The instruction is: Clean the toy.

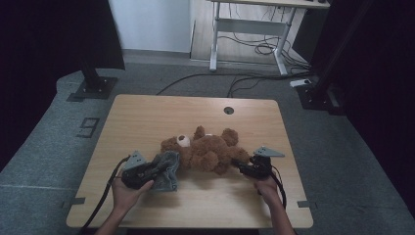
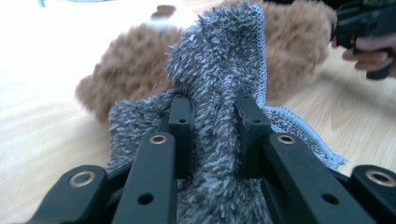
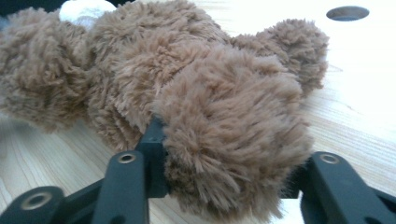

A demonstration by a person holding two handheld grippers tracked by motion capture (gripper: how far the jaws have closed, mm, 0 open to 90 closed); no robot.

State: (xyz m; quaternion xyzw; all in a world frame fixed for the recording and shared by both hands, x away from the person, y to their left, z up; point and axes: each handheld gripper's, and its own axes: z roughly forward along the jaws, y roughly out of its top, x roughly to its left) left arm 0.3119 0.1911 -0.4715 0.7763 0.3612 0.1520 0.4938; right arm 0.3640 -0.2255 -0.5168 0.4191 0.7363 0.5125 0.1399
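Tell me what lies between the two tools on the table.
In the high view, the brown teddy bear lies between them: the left tool grips a grey fluffy cloth by its head, the right tool clamps its foot.

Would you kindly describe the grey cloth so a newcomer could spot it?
On the wooden table, look left of the brown teddy bear. The grey cloth is bunched in the left tool, fuzzy with a stitched edge.

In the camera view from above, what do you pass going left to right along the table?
Left gripper → grey cloth → brown teddy bear → right gripper, all on the wooden table.
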